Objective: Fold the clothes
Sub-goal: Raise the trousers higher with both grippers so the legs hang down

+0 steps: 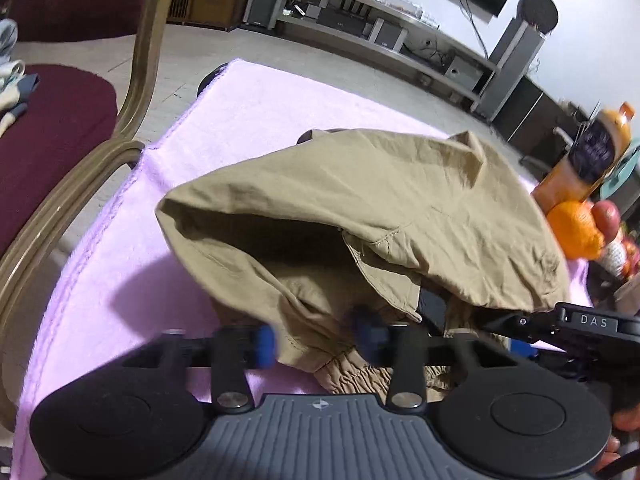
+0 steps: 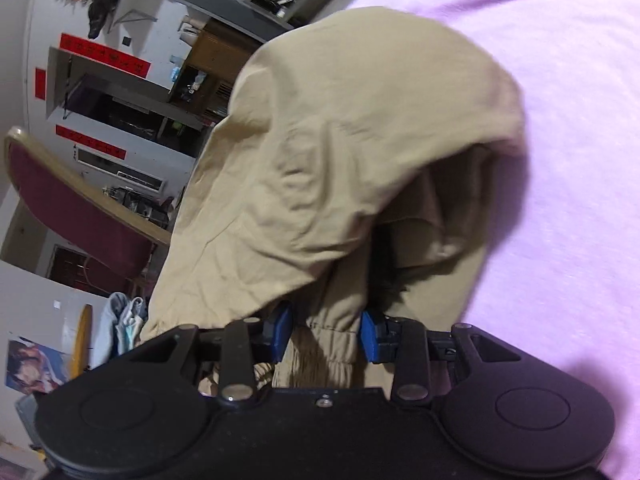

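Khaki trousers (image 1: 360,208) doubled over, underside shadowed, right gripper (image 2: 325,334) half-buried

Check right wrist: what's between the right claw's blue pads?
The elasticated band of the crumpled khaki cotton trousers fills the gap in the right claw, seen in the right wrist view.

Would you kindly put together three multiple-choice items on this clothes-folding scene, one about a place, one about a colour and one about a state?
1. Where does the orange fruit lie relative to the khaki garment in the left wrist view?
A. at its right edge
B. on the chair
C. under the cloth

2. What colour is the cloth covering the table?
A. green
B. pale pink-lilac
C. black

3. What is the right gripper doing?
A. hanging open over bare cloth
B. holding a bottle
C. pinching the garment's elastic band between its blue pads

Answers: 1 A, the fruit sits just right of the garment; 2 B, the cloth looks pink-lilac in both views; 3 C, gathered khaki fabric sits between the pads.
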`<state>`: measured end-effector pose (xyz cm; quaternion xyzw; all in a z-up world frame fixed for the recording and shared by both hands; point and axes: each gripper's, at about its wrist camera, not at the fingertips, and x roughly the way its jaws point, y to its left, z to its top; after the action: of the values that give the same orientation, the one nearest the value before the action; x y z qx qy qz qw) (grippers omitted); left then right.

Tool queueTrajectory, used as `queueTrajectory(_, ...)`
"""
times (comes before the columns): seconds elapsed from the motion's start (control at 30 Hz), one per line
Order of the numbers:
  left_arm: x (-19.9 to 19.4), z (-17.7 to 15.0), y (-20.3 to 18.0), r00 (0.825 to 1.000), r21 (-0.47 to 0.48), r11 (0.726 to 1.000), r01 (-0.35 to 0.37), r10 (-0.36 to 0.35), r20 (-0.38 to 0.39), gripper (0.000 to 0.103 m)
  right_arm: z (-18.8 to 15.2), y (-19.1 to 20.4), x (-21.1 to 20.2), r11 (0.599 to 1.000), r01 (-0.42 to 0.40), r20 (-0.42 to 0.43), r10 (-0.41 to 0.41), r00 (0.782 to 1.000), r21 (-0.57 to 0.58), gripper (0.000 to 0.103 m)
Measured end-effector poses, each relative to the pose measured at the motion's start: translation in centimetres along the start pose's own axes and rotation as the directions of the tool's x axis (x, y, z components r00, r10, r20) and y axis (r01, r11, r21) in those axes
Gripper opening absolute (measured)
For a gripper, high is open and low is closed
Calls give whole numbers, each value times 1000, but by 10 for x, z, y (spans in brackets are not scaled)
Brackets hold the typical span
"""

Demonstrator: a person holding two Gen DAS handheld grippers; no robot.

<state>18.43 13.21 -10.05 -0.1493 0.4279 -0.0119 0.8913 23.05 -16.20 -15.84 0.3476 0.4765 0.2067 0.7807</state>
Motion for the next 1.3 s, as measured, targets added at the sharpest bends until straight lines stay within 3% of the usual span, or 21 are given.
queueTrajectory(0.03,-3,4,-4,1000,10,1000,-14,14,-15,1,0,6,-2,999,28,5,-28,1000,-23,11)
queueTrajectory(0.07,-7,8,-8,999,20,999,-25,26,-28,0,2,10,-7,999,34,14,-33,999,-30,11)
queueTrajectory(0.13,-27,23,-13,1000,24,1000,17,-16,-18,0,9,22,-25,1000,16,41,-15,999,-24,10)
queueTrajectory(0.23,-74,59,-16,985,-39,985,168,-166,40,0,42,62,-84,998,-16,139,24,990,-57,9)
queueTrajectory(0.3,-114,84,-10,951,-125,946,299,-283,126,0,68,90,-138,995,-49,227,68,971,-91,9)
queueTrajectory(0.4,-174,110,-1,869,-208,857,471,-410,279,0,90,133,-234,980,-94,379,156,912,-177,9)
queueTrajectory(0.5,-216,106,-1,786,-206,782,589,-495,370,1,79,157,-312,958,-109,477,229,848,-266,10)
queueTrajectory(0.53,-226,97,-5,784,-192,787,586,-492,378,1,71,159,-330,952,-104,494,241,835,-288,10)
queueTrajectory(0.57,-231,85,-10,797,-173,809,562,-473,376,1,59,157,-341,951,-84,511,233,827,-299,10)
queueTrajectory(0.63,-221,55,-11,838,-182,840,511,-440,322,1,34,138,-346,959,-36,509,180,842,-280,10)
queueTrajectory(0.73,-190,11,-6,901,-226,877,423,-381,207,0,-3,71,-320,989,-8,388,66,919,-148,10)
queueTrajectory(0.8,-170,-19,-2,932,-248,899,360,-339,127,0,-23,13,-285,1000,20,251,-20,968,3,10)
queueTrajectory(0.87,-150,-48,2,955,-265,918,295,-294,46,0,-43,-36,-256,991,77,153,-94,984,113,10)
queueTrajectory(0.9,-139,-63,3,963,-272,926,262,-271,5,1,-53,-56,-247,982,120,128,-139,982,148,10)
queueTrajectory(0.97,-120,-92,7,972,-279,940,194,-223,-76,19,-66,-83,-242,973,136,116,-160,980,187,11)
queueTrajectory(1.0,-122,-96,9,976,-259,950,174,-200,-80,35,-71,-96,-241,969,138,113,-164,980,204,11)
queueTrajectory(1.03,-124,-98,8,981,-236,959,154,-177,-77,41,-75,-104,-240,969,128,116,-155,981,213,15)
queueTrajectory(1.17,-116,-104,4,978,-215,964,156,-182,-106,46,-81,-120,-237,973,57,122,-86,989,223,24)
queueTrajectory(1.23,-105,-109,0,977,-204,968,147,-175,-125,50,-85,-127,-235,974,17,125,-46,991,226,42)
queueTrajectory(1.3,-90,-112,-6,977,-189,973,131,-159,-140,50,-87,-130,-229,973,-9,134,-22,991,232,51)
